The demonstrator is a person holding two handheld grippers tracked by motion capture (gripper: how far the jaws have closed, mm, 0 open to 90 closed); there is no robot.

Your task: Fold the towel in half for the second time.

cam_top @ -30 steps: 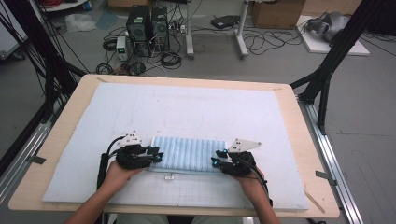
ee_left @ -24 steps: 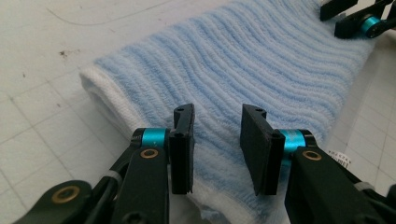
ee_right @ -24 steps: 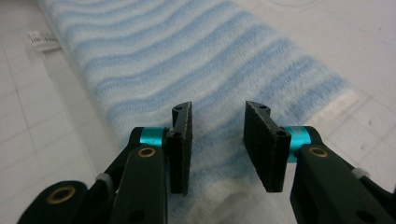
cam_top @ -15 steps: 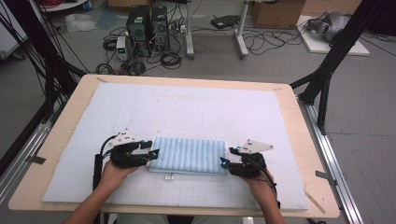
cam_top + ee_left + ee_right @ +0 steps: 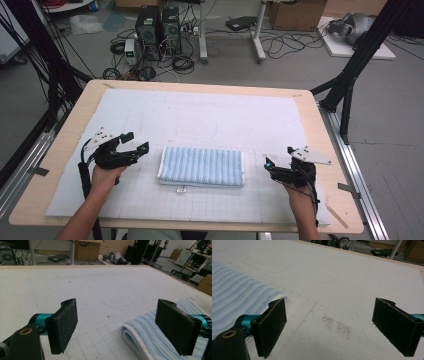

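high view: fixed above the person's side, looks fwd & down over the whole table point(image 5: 65, 150) w/ floor beyond. left gripper view & right gripper view: low, close to the white mat point(image 5: 100, 290), facing across it. all 3 share the folded blue towel point(image 5: 201, 166).

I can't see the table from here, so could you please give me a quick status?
Left tool and right tool open, empty. Folded blue towel flat between them. Nothing in the way.
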